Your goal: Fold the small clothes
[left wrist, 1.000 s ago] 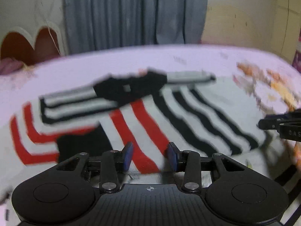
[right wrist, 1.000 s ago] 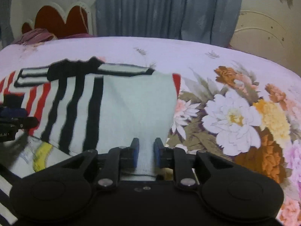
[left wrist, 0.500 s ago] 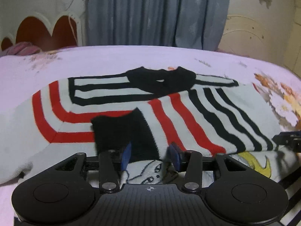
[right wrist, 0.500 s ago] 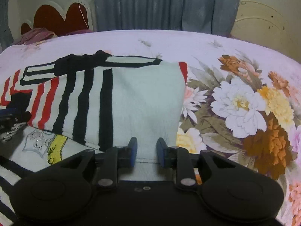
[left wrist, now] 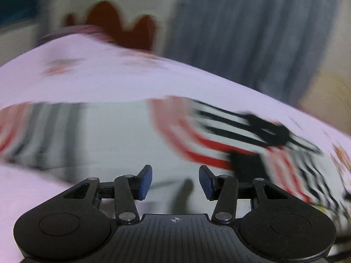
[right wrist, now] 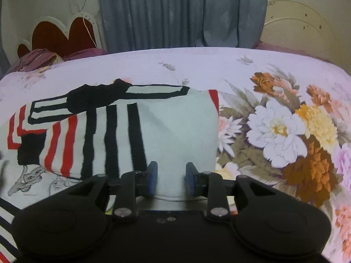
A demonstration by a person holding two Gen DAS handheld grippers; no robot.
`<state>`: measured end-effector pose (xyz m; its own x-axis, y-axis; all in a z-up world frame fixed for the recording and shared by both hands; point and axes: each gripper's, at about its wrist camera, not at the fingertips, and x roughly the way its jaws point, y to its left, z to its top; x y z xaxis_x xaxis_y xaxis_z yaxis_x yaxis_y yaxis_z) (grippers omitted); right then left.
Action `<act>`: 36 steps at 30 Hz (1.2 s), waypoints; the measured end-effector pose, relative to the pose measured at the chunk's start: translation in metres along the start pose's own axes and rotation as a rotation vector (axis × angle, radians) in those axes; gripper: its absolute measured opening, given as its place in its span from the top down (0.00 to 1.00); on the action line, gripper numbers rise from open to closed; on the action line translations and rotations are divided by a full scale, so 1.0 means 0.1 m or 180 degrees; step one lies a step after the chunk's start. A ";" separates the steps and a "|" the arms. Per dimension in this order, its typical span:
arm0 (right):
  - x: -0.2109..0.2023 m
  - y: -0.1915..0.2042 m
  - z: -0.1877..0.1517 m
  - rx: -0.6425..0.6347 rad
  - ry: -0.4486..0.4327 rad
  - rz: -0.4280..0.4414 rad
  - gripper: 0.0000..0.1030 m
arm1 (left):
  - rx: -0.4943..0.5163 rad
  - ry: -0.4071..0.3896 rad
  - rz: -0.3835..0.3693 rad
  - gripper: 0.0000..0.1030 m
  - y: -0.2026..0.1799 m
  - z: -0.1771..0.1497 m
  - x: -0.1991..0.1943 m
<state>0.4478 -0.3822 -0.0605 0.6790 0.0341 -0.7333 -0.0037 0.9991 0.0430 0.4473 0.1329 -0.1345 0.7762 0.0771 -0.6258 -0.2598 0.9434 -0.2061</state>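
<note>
A small white sweater (right wrist: 175, 131) with red and black stripes and a black collar lies spread on the bed. Its right sleeve is folded in over the body. My right gripper (right wrist: 171, 180) is open, its pads either side of the sweater's near hem edge, nothing clamped. In the blurred left wrist view my left gripper (left wrist: 175, 180) is open and empty, above the sweater's plain left part (left wrist: 118, 135), with the outstretched striped left sleeve (left wrist: 39, 129) at far left.
The bed has a lilac sheet (right wrist: 197, 65) with big printed flowers (right wrist: 278, 129) on the right. A red and white headboard (right wrist: 61, 32), a purple pillow (right wrist: 39, 59) and grey curtains (right wrist: 182, 11) are behind.
My left gripper has swung quickly to the left, toward the sweater's left sleeve side, and that view is now blurred. My right gripper has opened slightly wider and stayed at the hem.
</note>
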 end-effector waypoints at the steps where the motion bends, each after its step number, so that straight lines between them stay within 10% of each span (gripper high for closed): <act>1: -0.01 0.02 -0.02 0.0047 -0.0018 0.0021 0.73 | -0.0142 -0.0035 0.0145 0.53 0.25 0.00 -0.07; 8: 0.02 0.35 -0.04 0.0092 -0.0102 0.0136 0.72 | -0.1237 -0.0243 0.0764 0.54 1.74 -0.01 -0.32; 18: 0.01 0.64 -0.01 0.0093 -0.0084 0.0063 0.70 | -0.2378 -0.0553 0.0474 0.70 2.77 -0.02 -0.08; 19: -0.01 0.65 0.00 0.0090 -0.0092 0.0045 0.70 | -0.2409 -0.0559 0.0458 0.88 2.80 -0.01 -0.05; 25: -0.09 0.66 0.02 0.0067 -0.0121 -0.0042 0.70 | -0.1690 -0.0610 0.0176 0.97 2.29 0.34 0.06; 36: -0.11 0.52 0.16 0.0223 -0.0246 0.0033 0.70 | -0.0136 -0.0199 -0.0814 0.97 -0.08 0.72 0.44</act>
<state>0.4518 -0.3306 -0.0395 0.7339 0.0395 -0.6781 0.0385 0.9943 0.0995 0.5245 0.1524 -0.1062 0.8534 -0.1412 -0.5018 -0.0736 0.9204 -0.3841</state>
